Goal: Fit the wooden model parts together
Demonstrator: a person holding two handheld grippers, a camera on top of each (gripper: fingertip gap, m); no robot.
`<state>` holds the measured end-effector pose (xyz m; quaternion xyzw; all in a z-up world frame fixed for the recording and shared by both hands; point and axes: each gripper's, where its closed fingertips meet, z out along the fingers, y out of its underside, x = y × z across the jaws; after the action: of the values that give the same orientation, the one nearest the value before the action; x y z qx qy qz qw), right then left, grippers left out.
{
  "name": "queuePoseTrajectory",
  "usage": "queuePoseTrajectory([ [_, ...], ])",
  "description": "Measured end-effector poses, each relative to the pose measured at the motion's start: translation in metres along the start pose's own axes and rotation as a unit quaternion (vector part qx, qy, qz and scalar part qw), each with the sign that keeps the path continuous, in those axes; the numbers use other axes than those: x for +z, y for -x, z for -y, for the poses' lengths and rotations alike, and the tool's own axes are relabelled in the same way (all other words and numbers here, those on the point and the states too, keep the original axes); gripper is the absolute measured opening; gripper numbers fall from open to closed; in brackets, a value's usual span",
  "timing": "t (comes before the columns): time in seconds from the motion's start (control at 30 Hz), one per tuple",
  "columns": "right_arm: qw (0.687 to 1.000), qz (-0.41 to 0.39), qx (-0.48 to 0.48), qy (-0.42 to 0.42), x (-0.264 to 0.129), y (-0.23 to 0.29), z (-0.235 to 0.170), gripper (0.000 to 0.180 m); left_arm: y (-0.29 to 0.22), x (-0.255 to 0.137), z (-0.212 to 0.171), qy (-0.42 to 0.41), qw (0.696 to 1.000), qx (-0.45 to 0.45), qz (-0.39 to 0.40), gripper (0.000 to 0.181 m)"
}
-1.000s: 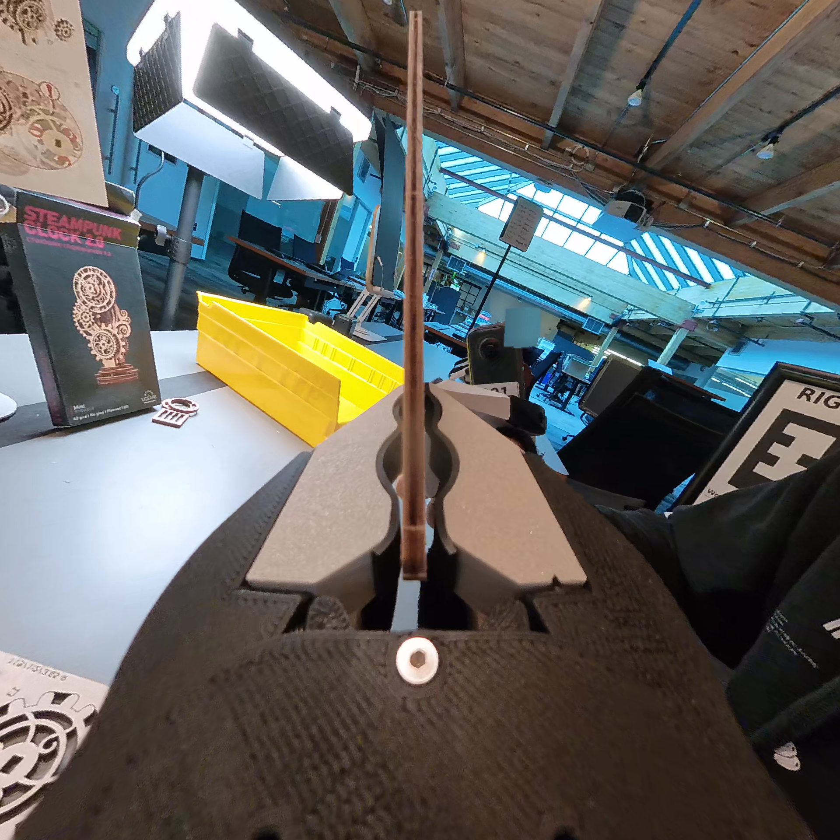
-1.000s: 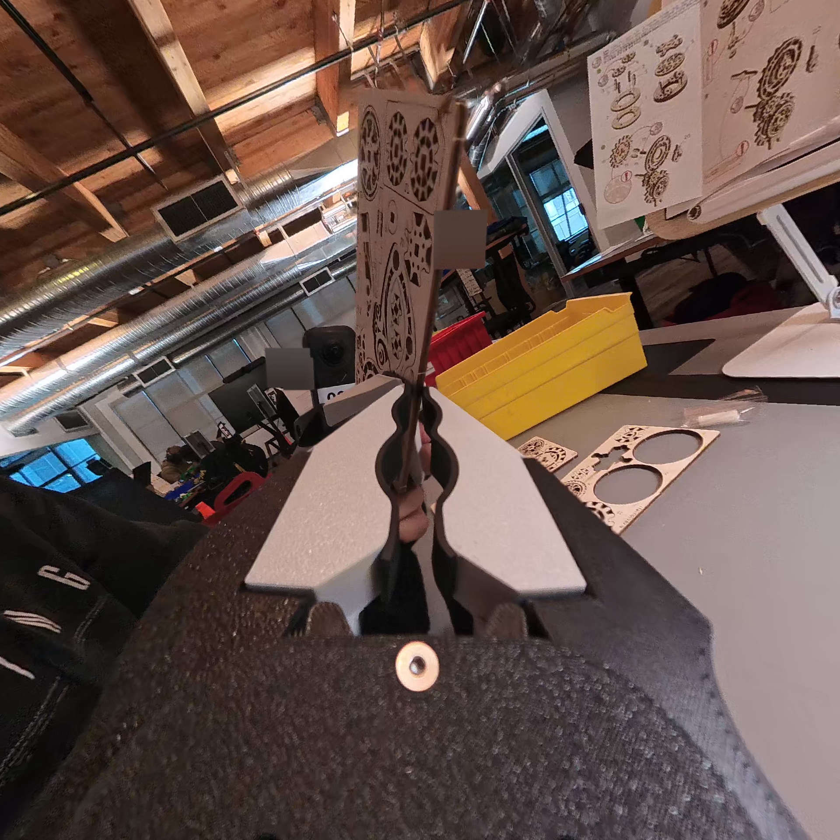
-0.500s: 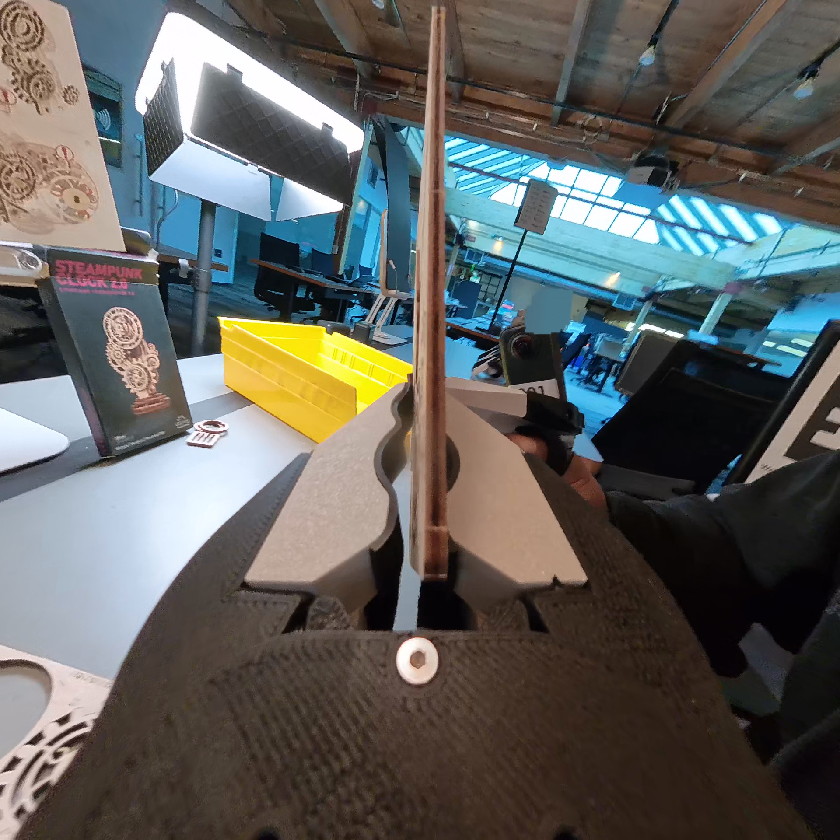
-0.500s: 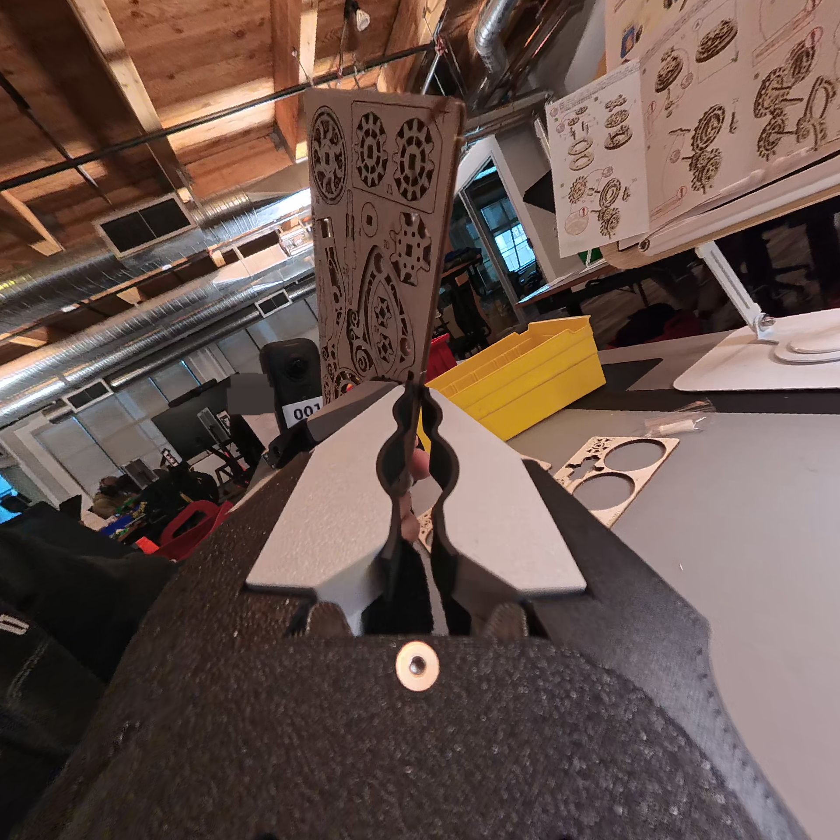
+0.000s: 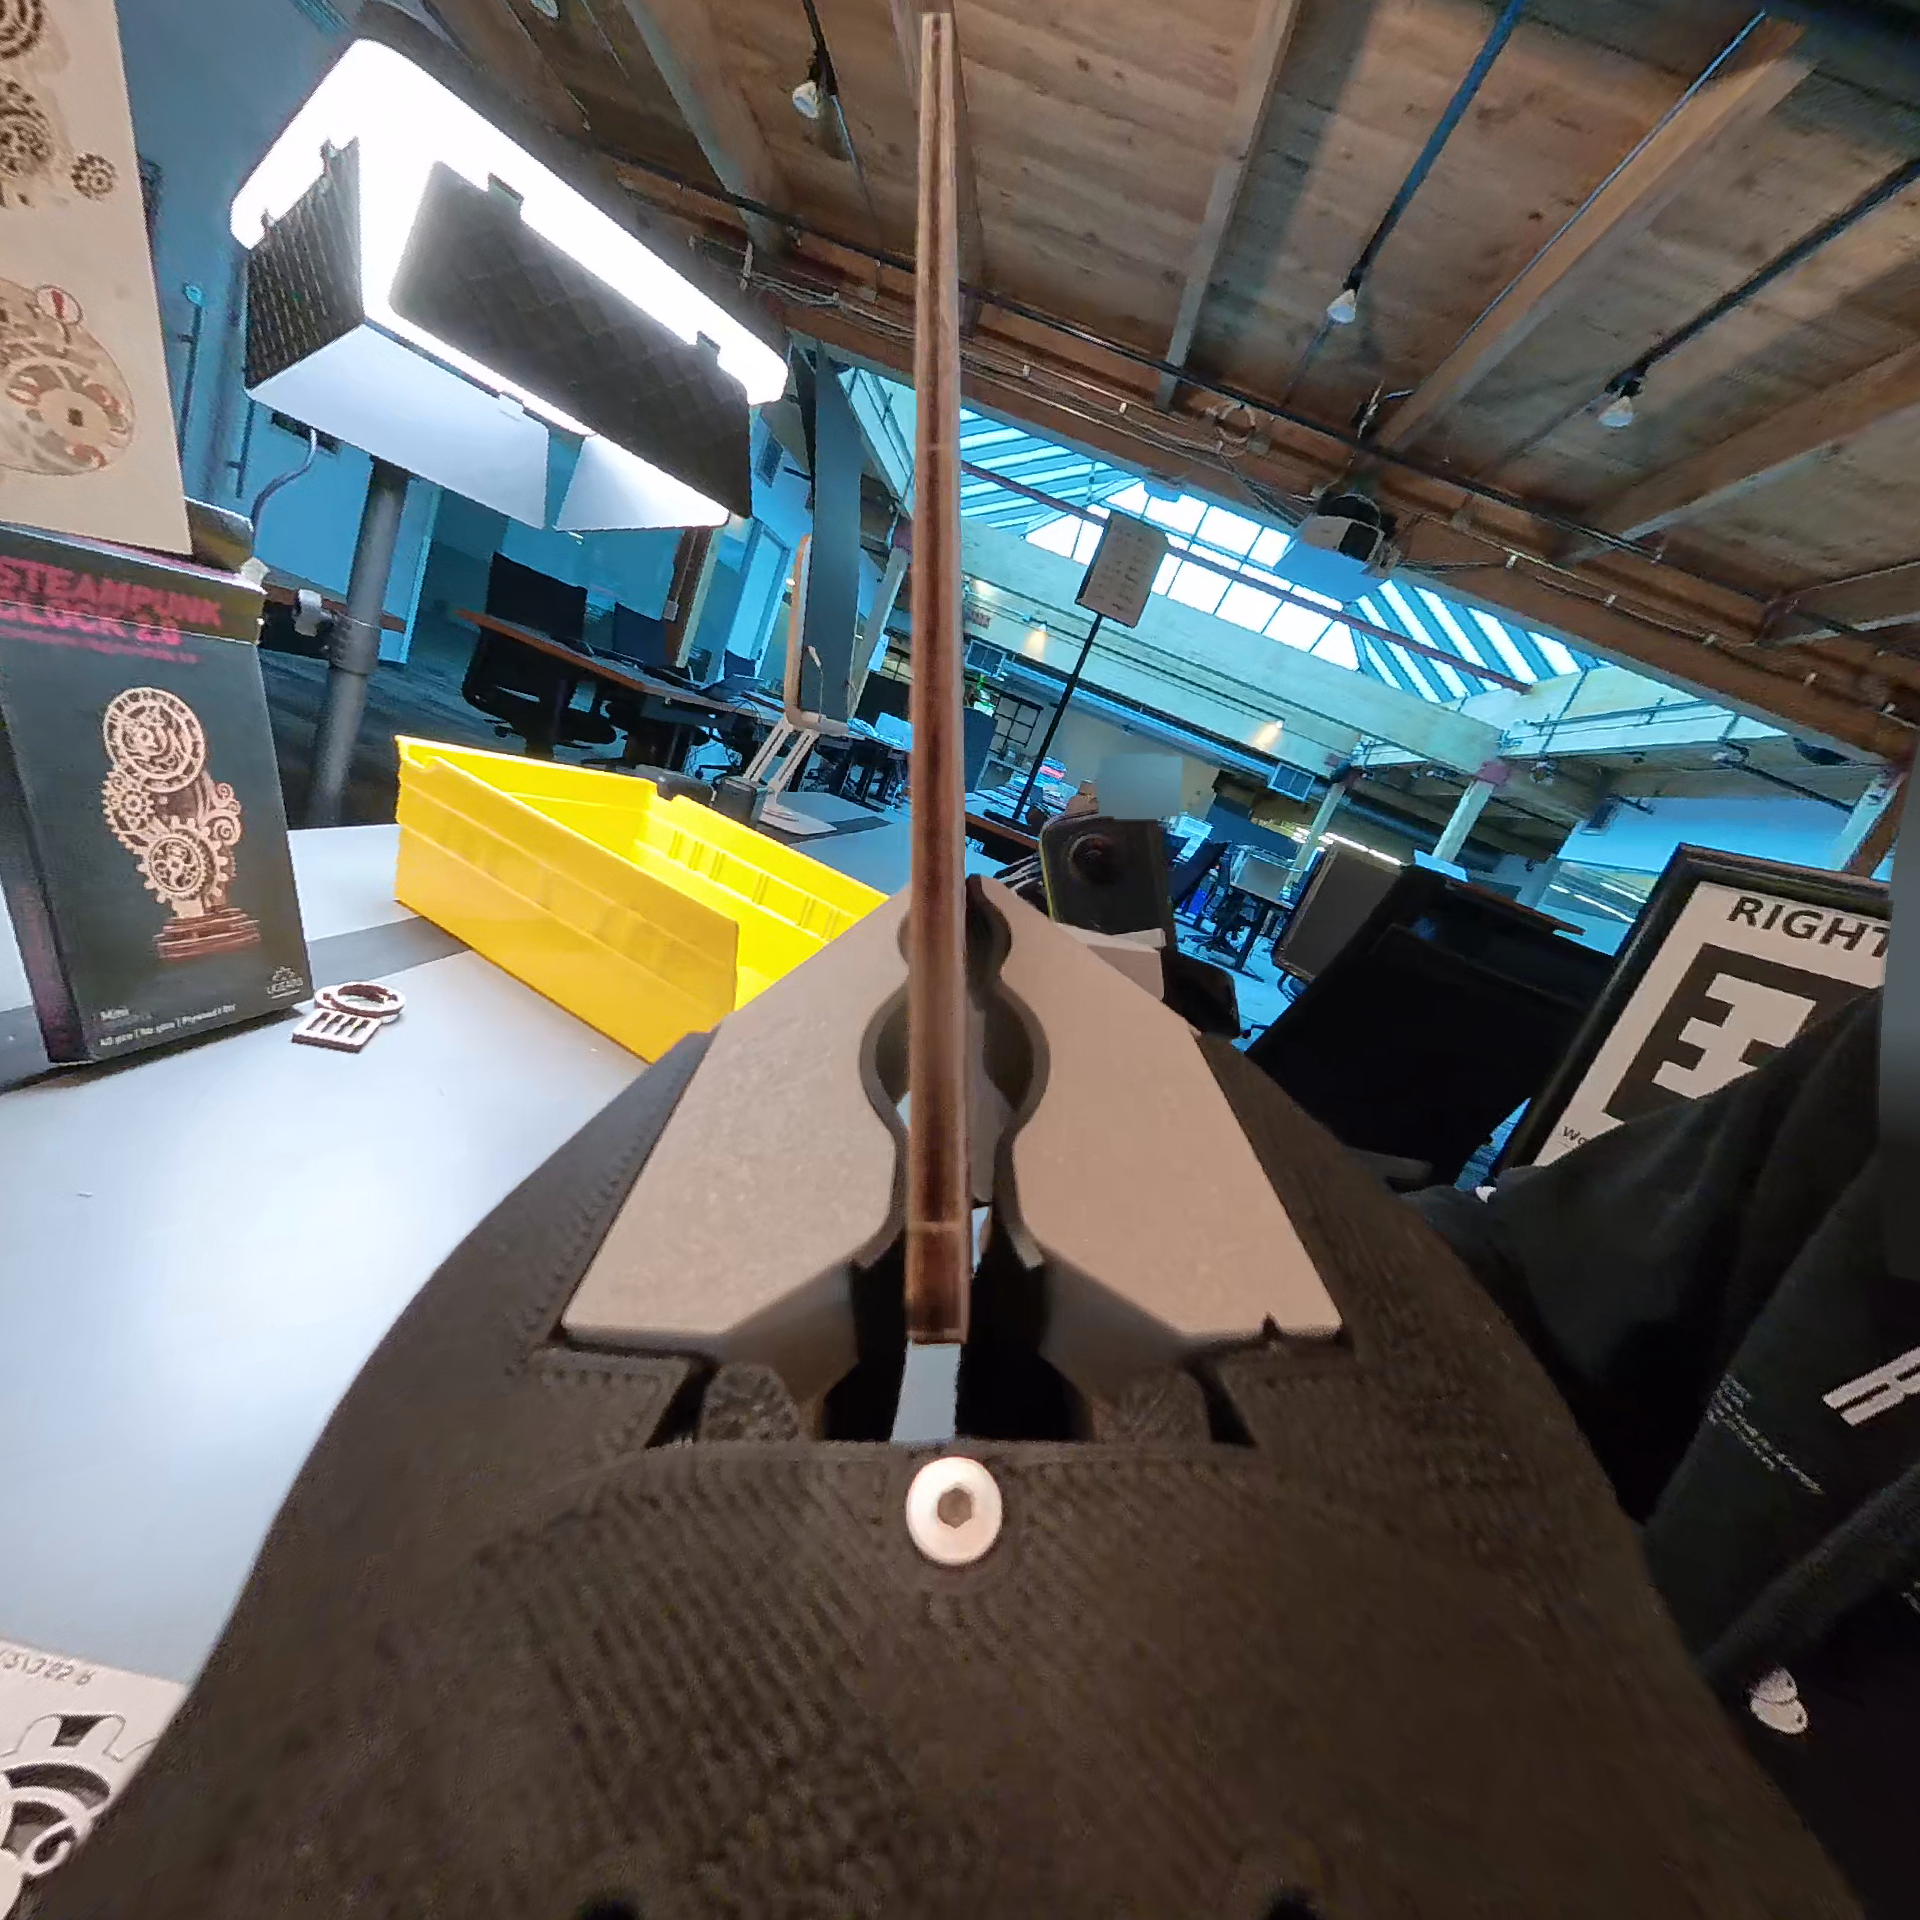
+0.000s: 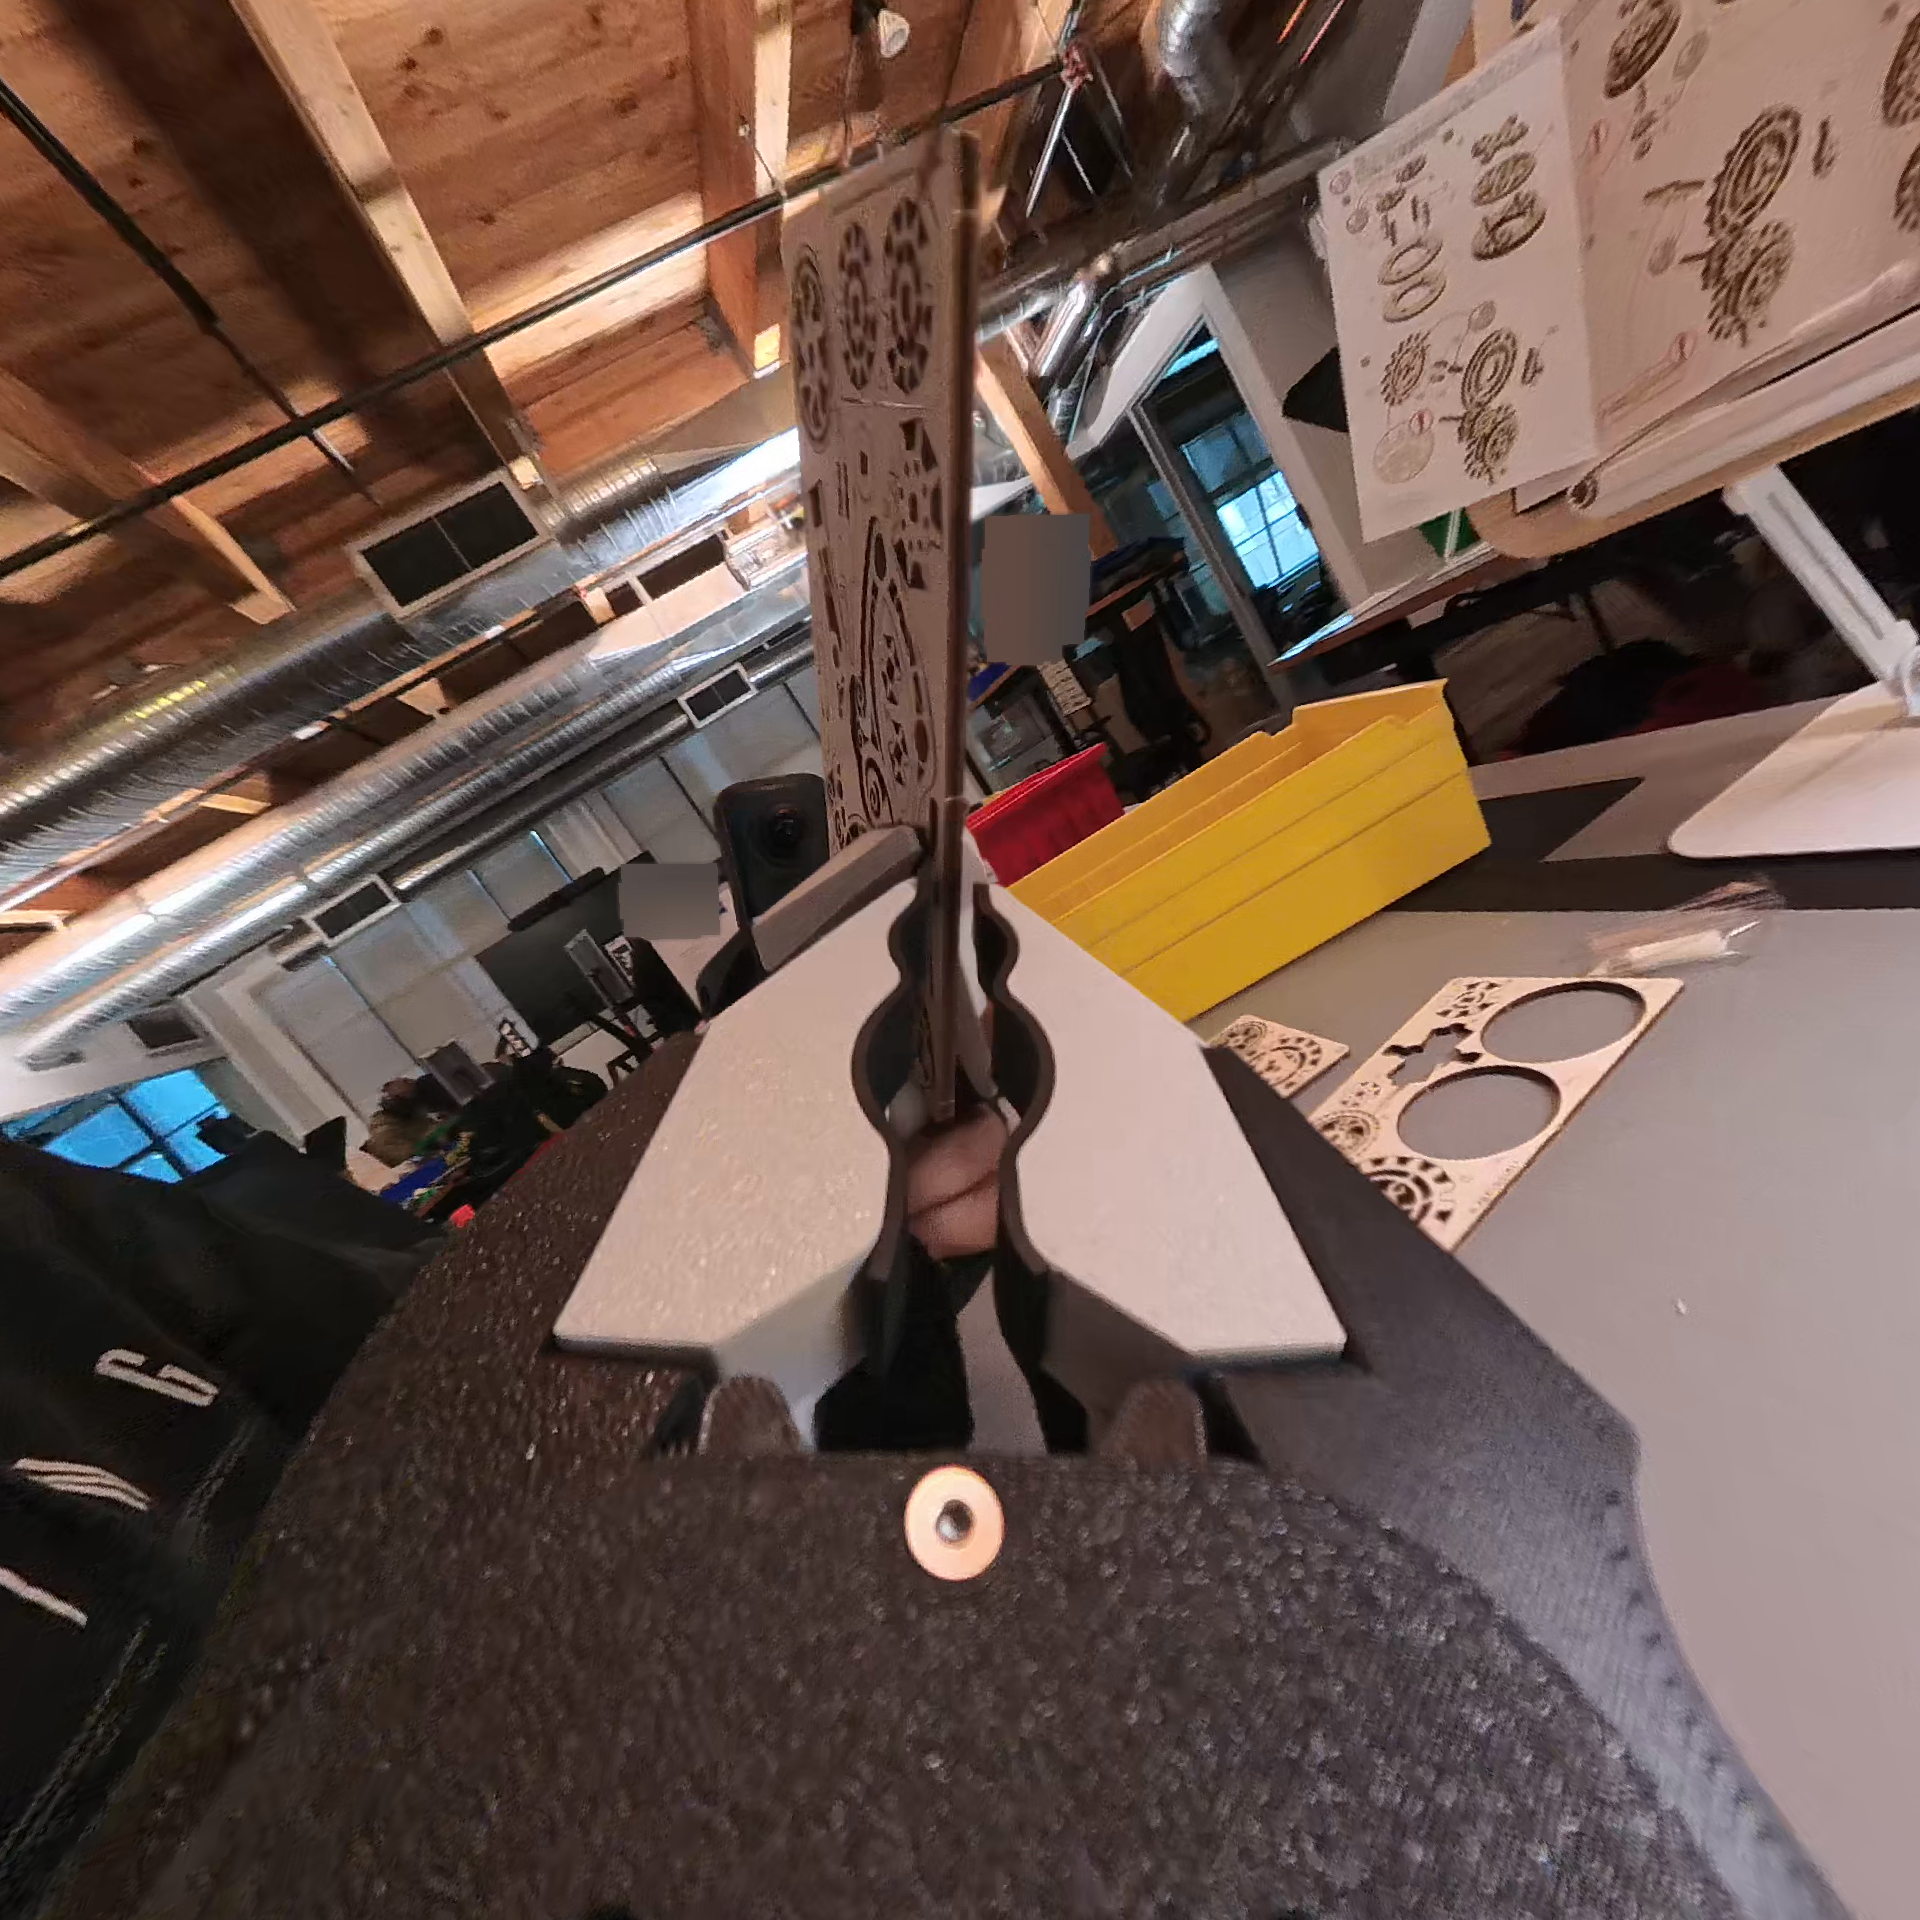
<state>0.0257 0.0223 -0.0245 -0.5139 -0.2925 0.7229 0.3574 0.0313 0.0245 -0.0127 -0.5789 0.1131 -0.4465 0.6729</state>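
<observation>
A thin wooden sheet of laser-cut model parts [image 5: 935, 520] stands upright in the air, edge-on in the left wrist view. My left gripper [image 5: 940, 904] is shut on its lower edge. In the right wrist view the same sheet [image 6: 873, 416] shows its cut gears on the left face. My right gripper [image 6: 948, 883] is shut on the sheet's lower part, facing the left gripper [image 6: 831, 883] from the other side. The right gripper's camera [image 5: 1107, 883] shows just behind the sheet. A fingertip of the holding hand shows through the right jaws.
A yellow bin [image 5: 582, 894] sits on the grey table [image 5: 208, 1247], and it also shows in the right wrist view [image 6: 1278, 831]. A black kit box [image 5: 145, 810] and a small wooden part [image 5: 348, 1013] stand left. Punched-out sheets [image 6: 1475, 1081] lie right. Instruction pages [image 6: 1455, 281] hang above.
In the right wrist view the sheet showed its face half a second ago and is nearly edge-on again. Both grippers stayed shut on it and tilted slightly.
</observation>
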Motion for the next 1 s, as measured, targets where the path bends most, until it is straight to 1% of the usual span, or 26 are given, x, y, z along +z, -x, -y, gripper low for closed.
queuePoseTrajectory([
  [0.17, 1.0, 0.008, -0.008, 0.003, 0.001, 0.002, 0.0, 0.001, -0.001, 0.0, 0.001, -0.002, 1.0, -0.01, -0.006, 0.002],
  [0.43, 0.999, 0.027, 0.021, -0.001, -0.001, 0.004, 0.001, 0.002, -0.002, 0.0, 0.0, -0.003, 1.0, -0.014, -0.013, 0.002],
  [0.57, 0.997, 0.066, 0.045, 0.002, -0.001, 0.008, -0.001, 0.007, -0.004, 0.0, -0.004, 0.005, 0.998, -0.047, -0.035, 0.002],
  [0.7, 0.994, 0.101, 0.033, 0.005, -0.005, 0.01, -0.002, 0.002, -0.009, 0.001, -0.005, 0.004, 0.995, -0.077, -0.06, 0.002],
  [0.8, 0.989, 0.14, 0.045, 0.005, -0.007, 0.019, 0.0, 0.002, -0.017, 0.001, -0.002, -0.001, 0.99, -0.11, -0.092, 0.001],
  [1.0, 0.974, 0.2, 0.108, -0.003, -0.011, 0.031, 0.003, 0.003, -0.028, 0.002, 0.001, 0.0, 0.985, -0.119, -0.125, 0.003],
])
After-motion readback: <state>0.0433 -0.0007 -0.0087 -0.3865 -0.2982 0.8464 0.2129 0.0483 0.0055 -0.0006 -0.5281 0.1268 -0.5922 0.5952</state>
